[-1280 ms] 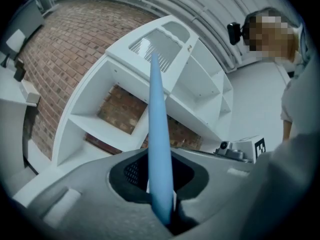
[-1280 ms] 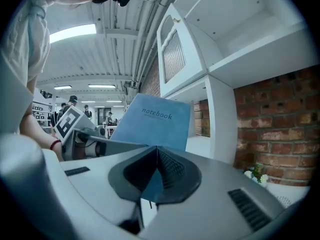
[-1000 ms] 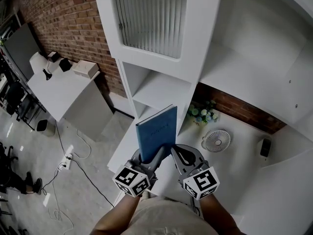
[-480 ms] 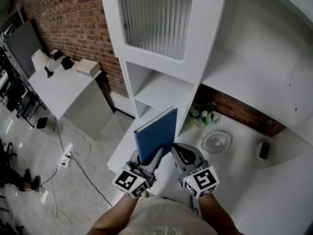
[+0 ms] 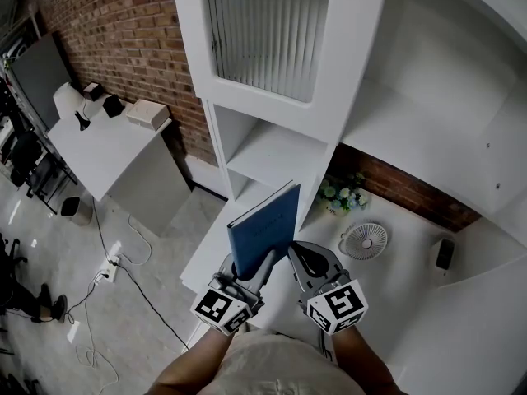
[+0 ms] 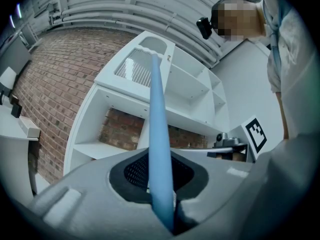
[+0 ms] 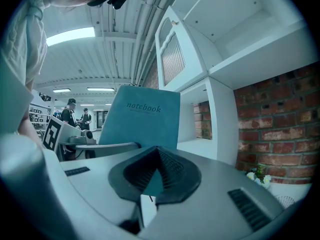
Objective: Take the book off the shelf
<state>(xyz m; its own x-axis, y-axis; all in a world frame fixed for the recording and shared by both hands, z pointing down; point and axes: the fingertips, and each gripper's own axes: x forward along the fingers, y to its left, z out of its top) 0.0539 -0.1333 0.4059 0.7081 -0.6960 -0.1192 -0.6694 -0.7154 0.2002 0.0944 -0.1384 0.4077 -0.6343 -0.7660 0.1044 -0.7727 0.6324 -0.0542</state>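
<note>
Head view: left gripper point(image 5: 251, 263) clamps the bottom edge of the blue book point(image 5: 264, 229). The book stands upright on the near side of the white shelf unit point(image 5: 276, 151). Right gripper point(image 5: 303, 257) sits just right of the book.

Left gripper view: book edge-on, pinched between the jaws.

Right gripper view: jaws together, nothing between them. Book cover at far left reads "notebook".

Matt blue book point(image 5: 263, 230); smooth white shelf point(image 5: 280, 151); rough brick wall point(image 5: 123, 39).

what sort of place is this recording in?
Likely an office or lab: white shelf unit against a brick wall, white desk with equipment, cables trailing on the floor.
</note>
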